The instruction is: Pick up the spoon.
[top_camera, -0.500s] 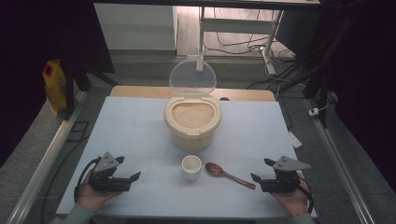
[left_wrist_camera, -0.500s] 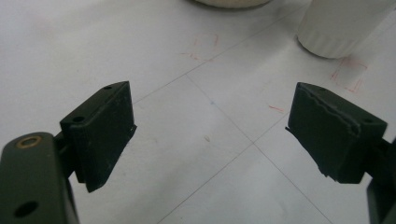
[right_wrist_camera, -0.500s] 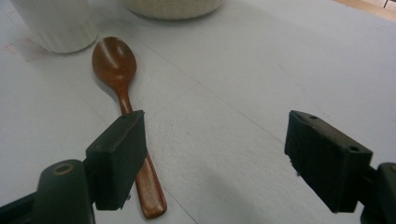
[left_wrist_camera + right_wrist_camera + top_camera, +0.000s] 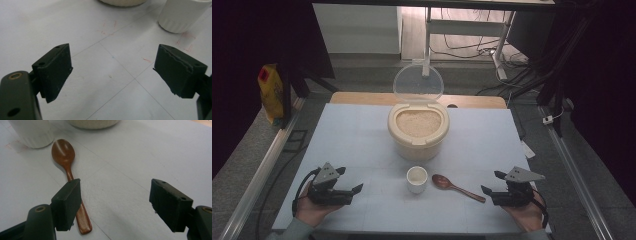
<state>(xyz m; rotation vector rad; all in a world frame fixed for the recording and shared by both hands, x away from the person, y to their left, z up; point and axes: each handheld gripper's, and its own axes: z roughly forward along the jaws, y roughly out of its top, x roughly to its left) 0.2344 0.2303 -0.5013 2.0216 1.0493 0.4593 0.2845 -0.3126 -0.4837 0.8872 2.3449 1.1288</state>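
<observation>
one wooden spoon (image 4: 458, 187), one white cup (image 4: 417, 179), one rice container (image 4: 418, 131), left gripper (image 4: 349, 187) and right gripper (image 4: 490, 184) both wide, empty

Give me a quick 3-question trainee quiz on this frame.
1. True or false: the rice container's clear lid stands open.
2. Which lies nearer the right gripper: A) white cup, B) wooden spoon, C) yellow bag?
3. What is between the left gripper's fingers?

Key:
1. True; rice shows inside.
2. B; its handle end points toward that gripper.
3. Nothing; both grippers are open, over the bare white tabletop.
</observation>
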